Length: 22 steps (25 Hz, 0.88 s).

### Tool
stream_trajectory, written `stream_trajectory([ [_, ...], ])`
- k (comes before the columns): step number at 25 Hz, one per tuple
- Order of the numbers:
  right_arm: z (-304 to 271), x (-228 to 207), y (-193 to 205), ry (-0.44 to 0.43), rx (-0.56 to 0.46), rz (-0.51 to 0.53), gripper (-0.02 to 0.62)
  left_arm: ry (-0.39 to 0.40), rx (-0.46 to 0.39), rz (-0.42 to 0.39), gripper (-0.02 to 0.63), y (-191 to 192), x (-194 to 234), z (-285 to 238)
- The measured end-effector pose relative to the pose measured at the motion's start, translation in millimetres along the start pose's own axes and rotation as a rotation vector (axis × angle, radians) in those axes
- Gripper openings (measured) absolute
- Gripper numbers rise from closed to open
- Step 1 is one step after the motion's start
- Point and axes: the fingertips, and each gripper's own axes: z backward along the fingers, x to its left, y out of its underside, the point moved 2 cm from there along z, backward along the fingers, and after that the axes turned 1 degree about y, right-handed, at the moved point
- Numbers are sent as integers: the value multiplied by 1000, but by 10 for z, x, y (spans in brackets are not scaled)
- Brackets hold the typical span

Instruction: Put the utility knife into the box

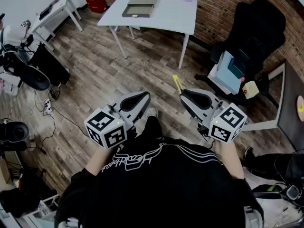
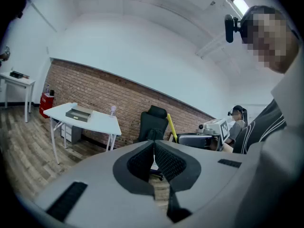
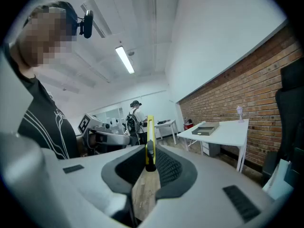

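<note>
Right gripper (image 1: 183, 93) has its 2 jaws closed narrowly on the yellow utility knife (image 1: 176, 83). Its own view shows the pads pressing on the knife's lower end, with the long yellow body (image 3: 149, 139) standing up and out past the tips. Left gripper (image 1: 144, 97) sits just beside it in front of the person's chest, jaws together with nothing between them. Both are held in the air over the wooden floor (image 1: 95, 65), and the person appears to be standing.

Well apart from them, across the room, stands the white desk (image 1: 173, 14) with the grey box (image 1: 140, 5) lying on it, open on top as far as the head view shows. A black office chair (image 1: 254, 30) stands to the right against the brick wall.

So the pickup looks done, and the knife is secured in 1 gripper. What is left, by my reading, is the whole carry over to the desk, lining the knife up over the box, lowering it in and letting go.
</note>
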Motion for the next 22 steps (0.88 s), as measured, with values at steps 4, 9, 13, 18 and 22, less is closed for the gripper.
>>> stream_trajectory([
  [4, -140, -65, 7, -4, 5, 17, 66, -9, -3, 10, 31, 20, 168, -34],
  [9, -328, -161, 2, -8, 25, 22, 66, -15, -4, 23, 31, 22, 371, -79],
  [13, -532, -366, -23, -1, 41, 19, 66, -22, -8, 36, 32, -38, 628, -193],
  [18, -851, -698, -96, 6, 56, 3, 66, -17, -1, 52, 32, -165, 1015, -413],
  [22, -1179, -1009, -145, 17, 72, -14, 66, -11, 7, 72, 31, -277, 1419, -602],
])
